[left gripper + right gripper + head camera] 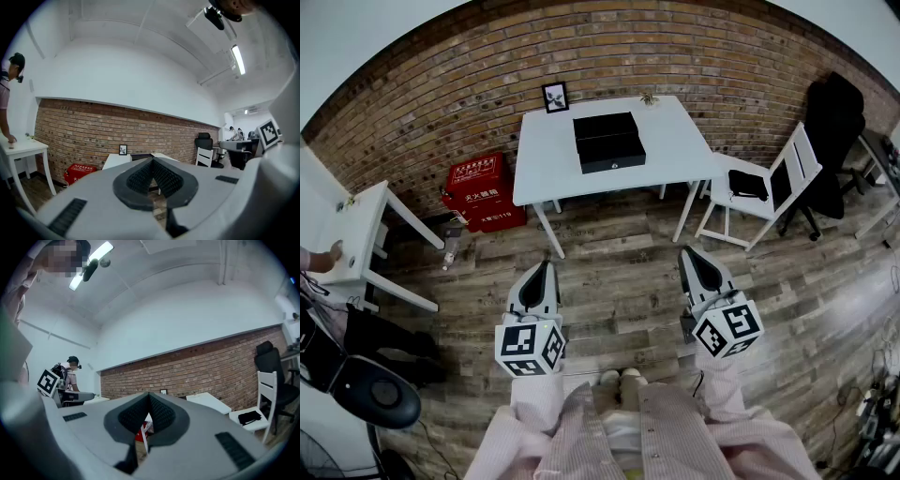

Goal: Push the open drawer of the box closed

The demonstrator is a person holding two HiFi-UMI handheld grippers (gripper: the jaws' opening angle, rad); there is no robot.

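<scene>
Black flat box [608, 141] on the white tabletop [546, 159], well ahead of both pairs of fingers. How far its drawer stands out is hard to make out, and in both gripper views the fingers hide most of it. Left gripper [546, 266] and right gripper [688, 251]: fingers pressed together, empty. Red-brick wall [469, 84] behind; wooden plank floor [619, 272] beneath.
</scene>
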